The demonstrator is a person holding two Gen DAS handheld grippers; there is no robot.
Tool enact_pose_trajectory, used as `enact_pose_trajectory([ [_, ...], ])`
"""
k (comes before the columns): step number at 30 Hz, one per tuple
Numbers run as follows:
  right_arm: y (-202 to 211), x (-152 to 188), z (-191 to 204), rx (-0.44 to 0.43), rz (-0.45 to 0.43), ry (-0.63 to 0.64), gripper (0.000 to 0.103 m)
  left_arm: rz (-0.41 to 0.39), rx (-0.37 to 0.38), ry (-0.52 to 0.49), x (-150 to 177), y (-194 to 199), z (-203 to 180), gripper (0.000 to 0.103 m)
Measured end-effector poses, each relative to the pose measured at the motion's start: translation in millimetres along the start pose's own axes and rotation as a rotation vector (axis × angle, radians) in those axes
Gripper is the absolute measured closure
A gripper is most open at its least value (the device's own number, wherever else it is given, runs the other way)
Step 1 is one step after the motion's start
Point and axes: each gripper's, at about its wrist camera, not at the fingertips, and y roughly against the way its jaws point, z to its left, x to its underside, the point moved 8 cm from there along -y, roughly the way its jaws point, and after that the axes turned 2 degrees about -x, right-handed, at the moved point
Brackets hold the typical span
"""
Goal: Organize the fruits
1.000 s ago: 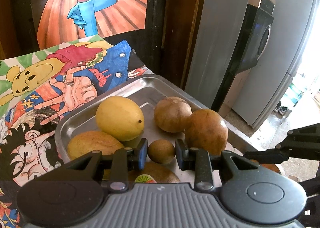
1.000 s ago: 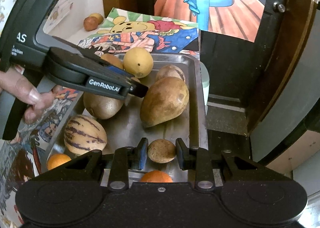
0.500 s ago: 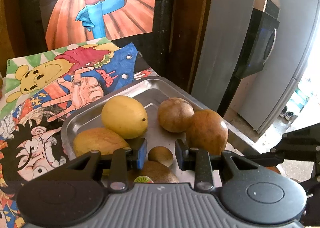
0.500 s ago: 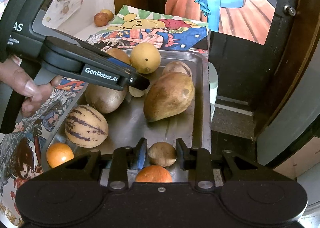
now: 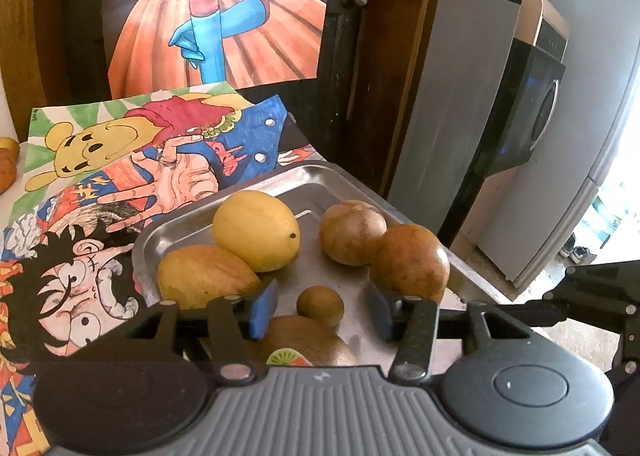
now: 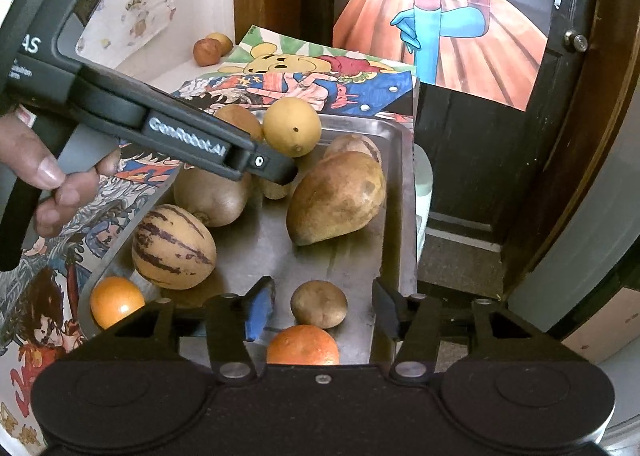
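Note:
A steel tray (image 6: 394,191) holds several fruits. My left gripper (image 5: 320,306) is open over the tray, and a small brown fruit (image 5: 320,304) lies on the tray between its fingers, apart from them. A kiwi with a sticker (image 5: 304,344) lies under it. My right gripper (image 6: 322,306) is open, and another small brown fruit (image 6: 319,303) rests on the tray between its fingers. An orange (image 6: 303,344) lies just below. A yellow fruit (image 5: 256,230) and a large brown mango (image 6: 336,197) sit further in. The left gripper's body (image 6: 168,131) shows in the right wrist view.
A striped melon (image 6: 173,247) and a second orange (image 6: 117,300) sit at the tray's near left. Cartoon posters (image 5: 120,175) cover the table. Two small fruits (image 6: 212,48) lie far back by the wall. A dark wooden door (image 6: 480,135) and an appliance (image 5: 500,143) stand to the right.
Both grippers have opened and let go of their small brown fruits, which now rest on the tray. Both grippers have drawn back a little.

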Motion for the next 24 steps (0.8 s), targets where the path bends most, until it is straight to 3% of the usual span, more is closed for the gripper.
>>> enact_pose_trajectory([
  [2, 0.1, -2.4, -1.7, -0.009, -0.020, 0.008, 0.044, -0.010, 0.000, 0.027, -0.9, 3.9, 0.0, 0.039],
  [12, 5.1, -7.7, -20.1, -0.046, -0.113, -0.009, 0.029, -0.101, -0.041, 0.146, -0.4, 22.4, 2.6, 0.025],
  [20, 12.6, -10.4, -28.3, -0.045, -0.193, -0.018, 0.021, -0.217, -0.116, 0.287, 10.7, 38.3, 15.7, 0.017],
  [24, 21.6, -14.5, -24.5, -0.046, -0.239, -0.014, 0.009, -0.240, -0.164, 0.345, 21.3, 46.8, 22.1, 0.011],
])
